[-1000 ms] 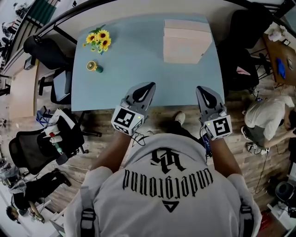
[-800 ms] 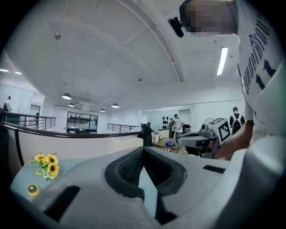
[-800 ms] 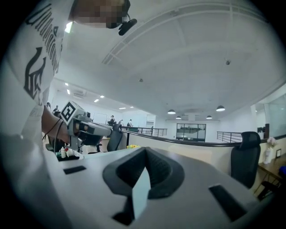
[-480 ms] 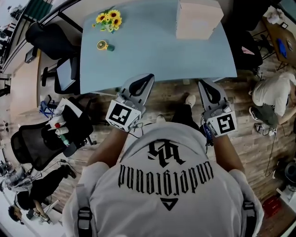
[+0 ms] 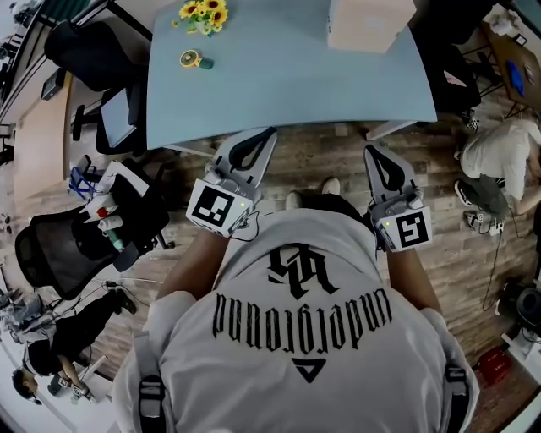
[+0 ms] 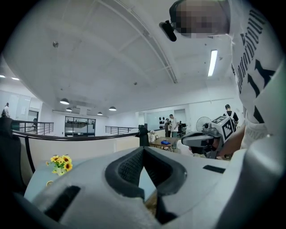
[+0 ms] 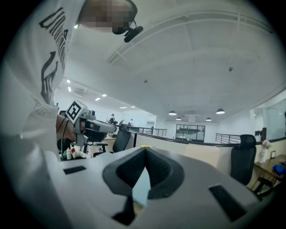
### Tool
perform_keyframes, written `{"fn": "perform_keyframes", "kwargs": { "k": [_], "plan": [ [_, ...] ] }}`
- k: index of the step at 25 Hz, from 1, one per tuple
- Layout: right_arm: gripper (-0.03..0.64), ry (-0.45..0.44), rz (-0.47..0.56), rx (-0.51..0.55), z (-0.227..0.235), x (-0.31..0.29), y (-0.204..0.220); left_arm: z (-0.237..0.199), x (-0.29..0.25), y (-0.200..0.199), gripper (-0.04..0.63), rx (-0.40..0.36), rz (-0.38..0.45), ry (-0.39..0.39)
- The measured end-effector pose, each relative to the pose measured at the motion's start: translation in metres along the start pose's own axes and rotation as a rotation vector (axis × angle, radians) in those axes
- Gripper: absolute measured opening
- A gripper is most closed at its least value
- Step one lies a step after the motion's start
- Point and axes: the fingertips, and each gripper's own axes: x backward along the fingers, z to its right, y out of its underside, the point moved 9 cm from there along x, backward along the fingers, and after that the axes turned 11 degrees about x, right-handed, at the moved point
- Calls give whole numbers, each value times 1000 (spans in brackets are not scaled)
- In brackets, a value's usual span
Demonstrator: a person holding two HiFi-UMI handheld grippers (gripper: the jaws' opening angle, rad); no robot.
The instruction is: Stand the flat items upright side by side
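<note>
Holding both grippers out ahead of white T-shirt (image 5: 296, 338): left gripper (image 5: 264, 139) and right gripper (image 5: 373, 155), each with jaws pressed together, nothing between them. Both over wood floor (image 5: 317, 161), just short of near edge of blue table (image 5: 287, 84). Table far left: small yellow round thing (image 5: 191, 59), too small to name; sunflowers (image 5: 203, 12) cut off by top edge. Far right: beige box (image 5: 368, 24), top cut off, contents hidden. Flat items not made out in any view.
</note>
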Motion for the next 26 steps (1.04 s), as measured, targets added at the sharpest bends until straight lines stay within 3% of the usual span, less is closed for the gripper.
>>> {"fn": "perform_keyframes", "kwargs": {
  "k": [7, 13, 26],
  "plan": [
    [5, 0, -11, 5, -10, -3, -2, -1, 10, -3, 0, 32, -1, -26],
    [5, 12, 0, 16, -4, 2, -5, -2, 8, -5, 0, 11, 28, -16],
    [5, 9, 10, 3, 0, 0, -9, 2, 7, -7, 0, 43, 24, -10]
  ]
}}
